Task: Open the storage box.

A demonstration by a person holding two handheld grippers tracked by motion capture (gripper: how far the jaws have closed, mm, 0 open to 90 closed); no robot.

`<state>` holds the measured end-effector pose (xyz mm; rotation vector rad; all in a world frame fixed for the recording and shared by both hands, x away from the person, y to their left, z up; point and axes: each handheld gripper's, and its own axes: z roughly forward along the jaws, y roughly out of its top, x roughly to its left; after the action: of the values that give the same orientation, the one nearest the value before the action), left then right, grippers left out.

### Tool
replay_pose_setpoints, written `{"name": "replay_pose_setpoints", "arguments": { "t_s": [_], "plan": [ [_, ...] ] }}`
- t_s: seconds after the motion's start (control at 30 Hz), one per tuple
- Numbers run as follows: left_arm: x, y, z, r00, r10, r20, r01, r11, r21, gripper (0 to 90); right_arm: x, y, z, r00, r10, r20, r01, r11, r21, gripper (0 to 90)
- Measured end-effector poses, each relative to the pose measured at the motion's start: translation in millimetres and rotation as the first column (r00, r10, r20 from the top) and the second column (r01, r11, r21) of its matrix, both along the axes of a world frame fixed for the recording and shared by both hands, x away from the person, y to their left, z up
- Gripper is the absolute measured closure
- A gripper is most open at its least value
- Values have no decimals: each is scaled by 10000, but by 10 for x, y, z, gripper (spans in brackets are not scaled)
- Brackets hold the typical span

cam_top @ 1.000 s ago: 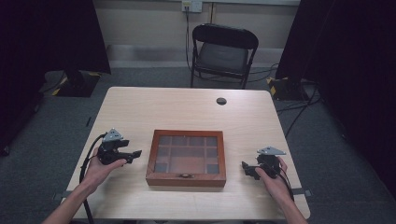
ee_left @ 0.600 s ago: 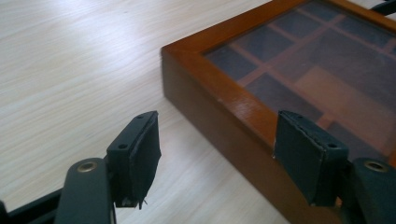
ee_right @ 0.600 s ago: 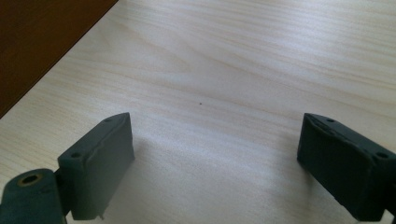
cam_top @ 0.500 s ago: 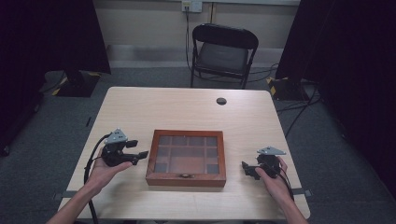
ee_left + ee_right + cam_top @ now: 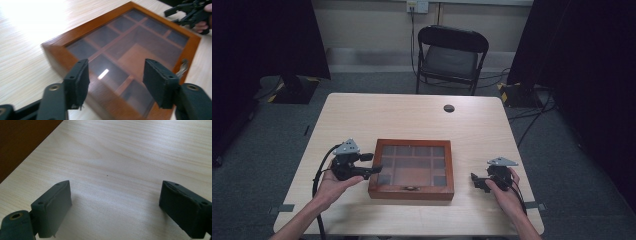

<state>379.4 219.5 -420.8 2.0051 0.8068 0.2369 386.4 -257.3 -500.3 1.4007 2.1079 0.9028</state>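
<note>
Glass-lidded wooden box (image 5: 412,169) lies shut on the tabletop (image 5: 412,117), between the two tools; left tool (image 5: 371,165) hovers over its left edge, jaws apart and just been closing, nothing gripped; right tool (image 5: 475,181), well clear of the box's right side, rests low with jaws wide and empty.

Worktop (image 5: 362,115): you have a pale wood-grain top with rounded corners, standing on grey floor.
Wooden box (image 5: 412,192): it lies flat near your edge, about midway across, its glass lid shut over dark compartments.
Clasp (image 5: 411,188): it faces you.
Small dark disc (image 5: 449,108): it lies near the far edge, well apart from the box.
</note>
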Motion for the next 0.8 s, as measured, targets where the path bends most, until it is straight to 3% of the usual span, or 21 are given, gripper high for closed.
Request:
{"name": "replay_pose_setpoints", "arguments": {
  "t_s": [0.3,0.4,0.53,0.6,0.67,0.77,0.8],
  "plan": [
    [-39,-316,88,9966,-828,39,827,9965,133,405,2,-2,-1,10000,32,13,-32,10000,-5,99],
    [-41,-496,105,9892,-1463,37,1461,9888,318,381,2,-2,-1,10000,34,11,-34,10000,-4,99],
    [-54,-602,111,9842,-1768,10,1767,9840,218,402,2,-2,-1,10000,33,12,-32,10000,-4,99],
    [-76,-671,103,9801,-1986,1,1984,9791,435,414,1,-1,0,10000,23,3,-23,10000,-2,99],
    [-91,-727,75,9747,-2233,-133,2235,9745,176,419,2,-2,-1,10000,36,12,-36,10000,-4,99],
    [-101,-795,20,9645,-2588,-523,2597,9656,116,424,2,-2,-1,10000,37,12,-37,10000,-5,99],
    [-110,-819,-8,9618,-2663,-634,2675,9635,106,464,2,-2,-1,10000,34,13,-34,10000,-4,99]
  ]
}}
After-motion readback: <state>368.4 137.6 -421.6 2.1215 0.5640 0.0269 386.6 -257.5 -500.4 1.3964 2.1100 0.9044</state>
